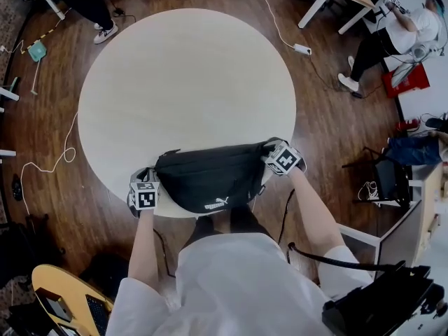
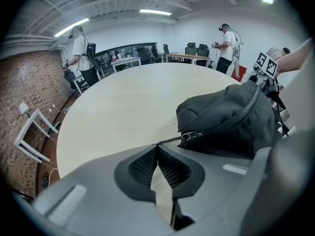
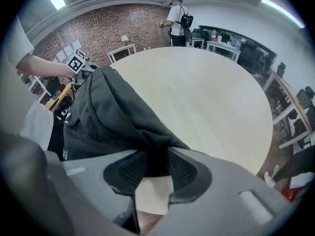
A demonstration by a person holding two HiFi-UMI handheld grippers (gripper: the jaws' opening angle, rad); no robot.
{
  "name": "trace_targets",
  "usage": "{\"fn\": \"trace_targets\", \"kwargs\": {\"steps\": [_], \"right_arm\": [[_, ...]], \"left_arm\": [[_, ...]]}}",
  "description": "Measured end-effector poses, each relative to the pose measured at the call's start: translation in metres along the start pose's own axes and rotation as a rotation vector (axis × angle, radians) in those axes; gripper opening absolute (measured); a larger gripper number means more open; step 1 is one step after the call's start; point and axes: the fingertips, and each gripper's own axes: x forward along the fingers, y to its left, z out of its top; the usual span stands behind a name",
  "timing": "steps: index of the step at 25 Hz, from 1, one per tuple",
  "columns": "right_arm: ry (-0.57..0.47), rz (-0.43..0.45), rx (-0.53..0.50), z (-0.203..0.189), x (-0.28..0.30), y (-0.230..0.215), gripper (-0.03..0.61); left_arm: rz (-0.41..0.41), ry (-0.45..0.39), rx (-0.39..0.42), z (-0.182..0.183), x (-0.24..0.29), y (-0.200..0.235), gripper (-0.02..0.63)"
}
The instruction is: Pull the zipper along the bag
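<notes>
A round pale counter (image 1: 189,82) fills most of the head view. A black bag (image 1: 210,177) is laid at its near edge, just in front of the person. The bag's long axis runs side to side across the body, so one end is presented to each hand.

The right end of the bag is taken by the right tool (image 3: 156,161). Its jaws are closed together on a fold of the dark fabric, and that end is judged to be anchored by this grip.

The left tool (image 2: 157,149) is set at the bag's left end, with its jaws drawn fully together. A thin dark pull cord (image 2: 170,140) is seen to run from the jaw tips to the zipper slider (image 2: 192,135). It appears to be pinched between the pads, though it is too fine there for the pinch to be made certain.

The slider lies just beyond the left tool's tips, up and to the right in the left gripper view, at the bag's left corner. From there the zipper line (image 2: 248,104) curves away over the top of the bag toward the right tool. The left hand is therefore much the nearer to the slider. Any further travel would have to be made along the long axis. Whether the teeth behind the slider are joined cannot be made out.
</notes>
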Motion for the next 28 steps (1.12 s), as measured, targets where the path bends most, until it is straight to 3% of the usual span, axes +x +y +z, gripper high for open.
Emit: {"fn": "trace_targets", "kwargs": {"steps": [4, 6, 9, 13, 17, 22, 28], "right_arm": [[0.030, -0.060, 0.035, -0.004, 0.000, -0.004, 0.106], [0.007, -0.120, 0.060, -0.004, -0.006, -0.010, 0.135], [-0.111, -0.228, 0.073, 0.005, -0.031, -0.011, 0.184], [-0.312, -0.301, 0.198, 0.010, -0.078, 0.011, 0.230], [-0.579, -0.297, 0.275, 0.037, -0.135, 0.063, 0.233], [-0.867, -0.303, 0.233, 0.042, -0.208, 0.142, 0.233], [-1.129, -0.339, 0.130, -0.007, -0.305, 0.235, 0.233]], "left_arm": [[-0.089, -0.045, -0.177, 0.008, -0.018, -0.011, 0.025], [-0.116, -0.074, -0.227, 0.010, -0.027, -0.015, 0.035], [-0.117, -0.137, -0.259, 0.013, -0.048, -0.017, 0.153], [-0.121, -0.240, -0.252, 0.019, -0.091, -0.032, 0.196], [-0.142, -0.401, -0.193, 0.047, -0.148, -0.069, 0.199], [-0.136, -0.587, -0.117, 0.069, -0.232, -0.147, 0.209], [-0.021, -0.798, -0.098, 0.052, -0.348, -0.248, 0.207]]}}
